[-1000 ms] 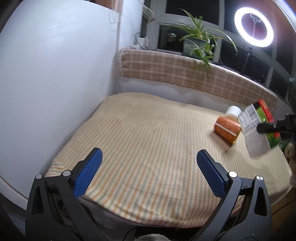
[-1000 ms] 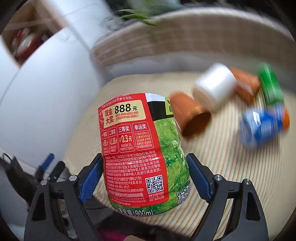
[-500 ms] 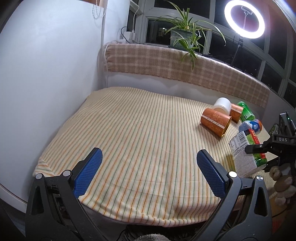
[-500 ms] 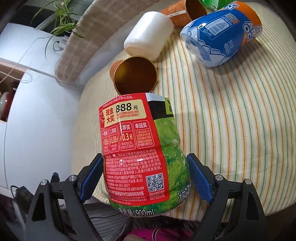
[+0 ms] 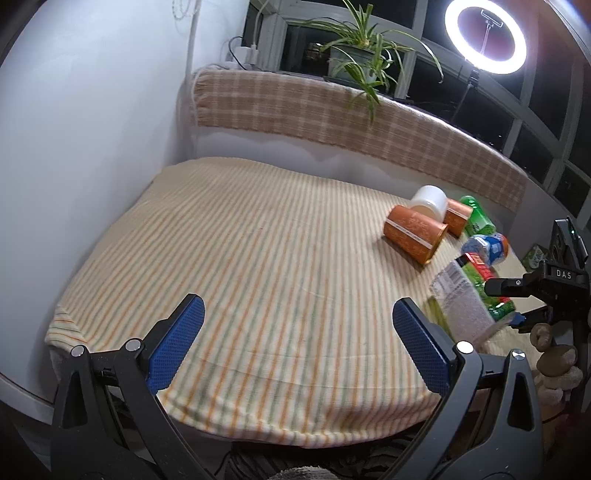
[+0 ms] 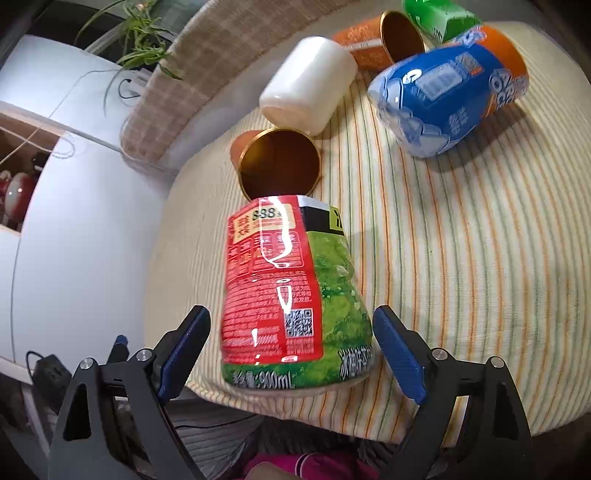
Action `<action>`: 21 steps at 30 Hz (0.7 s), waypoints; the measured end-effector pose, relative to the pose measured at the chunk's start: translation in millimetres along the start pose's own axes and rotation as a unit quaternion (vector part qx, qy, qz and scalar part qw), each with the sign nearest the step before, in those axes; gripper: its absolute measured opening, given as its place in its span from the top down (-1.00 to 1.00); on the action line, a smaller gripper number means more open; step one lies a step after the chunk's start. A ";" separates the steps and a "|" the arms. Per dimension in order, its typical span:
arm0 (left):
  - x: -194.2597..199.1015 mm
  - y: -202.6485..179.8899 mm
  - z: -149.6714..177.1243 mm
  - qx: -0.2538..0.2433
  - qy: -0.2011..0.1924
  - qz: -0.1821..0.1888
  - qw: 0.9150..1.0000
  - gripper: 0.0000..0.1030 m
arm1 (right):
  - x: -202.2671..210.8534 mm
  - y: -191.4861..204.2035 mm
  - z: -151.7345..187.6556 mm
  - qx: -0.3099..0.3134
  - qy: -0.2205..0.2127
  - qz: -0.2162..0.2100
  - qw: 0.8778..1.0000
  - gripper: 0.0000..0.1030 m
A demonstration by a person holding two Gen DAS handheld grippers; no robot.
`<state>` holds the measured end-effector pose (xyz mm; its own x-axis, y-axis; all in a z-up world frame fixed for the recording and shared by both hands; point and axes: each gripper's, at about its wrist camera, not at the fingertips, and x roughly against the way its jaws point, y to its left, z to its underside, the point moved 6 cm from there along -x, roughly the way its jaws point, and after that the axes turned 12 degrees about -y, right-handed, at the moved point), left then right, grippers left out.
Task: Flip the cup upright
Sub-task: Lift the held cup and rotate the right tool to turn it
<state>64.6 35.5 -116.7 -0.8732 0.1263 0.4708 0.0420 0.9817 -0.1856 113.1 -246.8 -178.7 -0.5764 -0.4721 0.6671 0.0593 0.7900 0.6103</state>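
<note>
A red and green labelled cup [image 6: 291,299] made from a cut bottle stands between the fingers of my right gripper [image 6: 295,350] near the striped table's front edge. The jaws are open, with a gap on each side of the cup. It also shows in the left wrist view [image 5: 469,299], with the right gripper [image 5: 517,295] around it. My left gripper [image 5: 295,343] is open and empty over the table's front edge.
Beyond the cup lie an orange cup [image 6: 277,166] on its side with its mouth toward me, a white cup [image 6: 306,85], a second orange cup [image 6: 384,40], a blue bottle cup [image 6: 450,92] and a green one [image 6: 436,14]. A striped cloth [image 5: 258,258] covers the table.
The right gripper lowered the red and green cup onto the table near the front edge and its jaws opened off it. The left gripper stayed open and shifted its view slightly.
</note>
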 end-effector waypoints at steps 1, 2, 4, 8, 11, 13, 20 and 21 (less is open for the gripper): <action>-0.7 -3.6 -1.0 0.001 0.003 0.008 1.000 -1.00 | 5.9 0.8 -0.1 0.005 -0.006 0.000 1.000 -0.75; -1.7 -7.4 -2.2 0.002 0.005 0.016 1.000 -1.00 | 10.1 1.9 -1.1 0.010 -0.013 -0.002 1.000 -0.75; -5.4 -17.9 -4.5 0.008 0.015 0.041 0.999 -1.00 | 21.0 6.7 -3.1 0.023 -0.033 -0.007 0.999 -0.75; -21.0 -39.7 -5.2 0.053 0.060 0.108 0.991 -1.00 | 53.9 4.6 4.8 0.052 -0.087 -0.006 0.995 -0.75; -41.2 -61.2 0.0 0.107 0.119 0.172 0.972 -1.00 | 77.2 -5.5 13.8 0.073 -0.126 0.023 0.989 -0.75; -55.5 -75.6 5.3 0.146 0.164 0.211 0.953 -1.00 | 92.7 -16.8 21.0 0.072 -0.147 0.042 0.986 -0.75; -93.3 -114.4 19.9 0.254 0.261 0.273 0.890 -0.99 | 126.8 -58.0 36.9 0.037 -0.181 0.080 0.980 -0.75; -96.0 -118.3 19.9 0.254 0.262 0.272 0.891 -0.99 | 129.6 -64.5 38.0 0.029 -0.183 0.083 0.979 -0.75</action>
<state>133.8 -95.6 -157.0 -0.4396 0.7429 0.5048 0.0482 0.5808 -0.8126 3.6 -344.1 -147.8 -0.8170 -0.1718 0.5504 0.1364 0.8699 0.4739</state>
